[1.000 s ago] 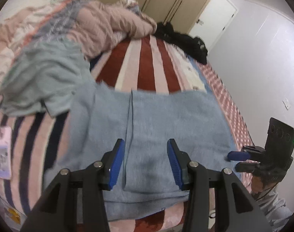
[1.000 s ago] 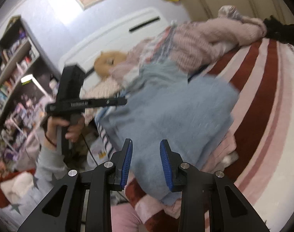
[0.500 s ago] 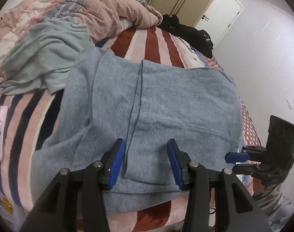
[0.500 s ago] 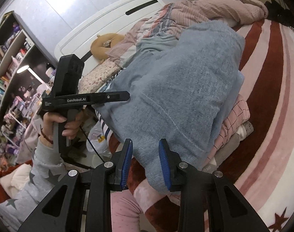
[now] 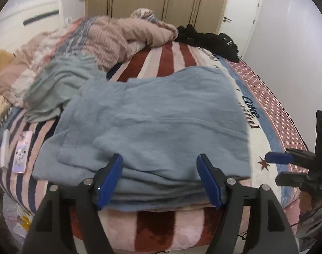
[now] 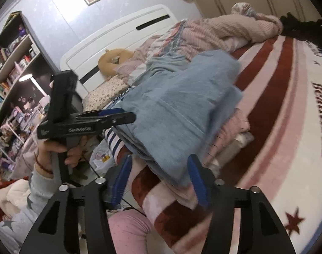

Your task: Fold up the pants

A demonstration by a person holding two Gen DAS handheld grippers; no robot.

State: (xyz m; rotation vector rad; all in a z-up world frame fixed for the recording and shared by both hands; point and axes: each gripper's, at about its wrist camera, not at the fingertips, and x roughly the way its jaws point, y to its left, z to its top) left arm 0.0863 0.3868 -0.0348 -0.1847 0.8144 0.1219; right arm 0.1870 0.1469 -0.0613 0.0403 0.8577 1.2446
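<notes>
The light blue pants (image 5: 156,124) lie folded in a flat stack on the striped blanket near the bed's front edge; they also show in the right wrist view (image 6: 177,114). My left gripper (image 5: 161,180) is open, its blue pads just at the stack's near edge, holding nothing. My right gripper (image 6: 161,180) is open at the stack's near right corner, holding nothing. The right gripper shows in the left wrist view (image 5: 288,165) off the bed's right edge. The left gripper shows in the right wrist view (image 6: 110,116) at the stack's left side.
A pale green garment (image 5: 61,84) and a pink bundled blanket (image 5: 122,33) lie behind the pants. Black clothes (image 5: 205,40) sit at the far end. A phone (image 5: 22,150) lies on the bed at left. A white headboard (image 6: 122,40) and shelves (image 6: 10,67) stand at left.
Both grippers have opened wider and drawn back towards the bed's front edge. The pants lie more compact, with the far part folded over.
</notes>
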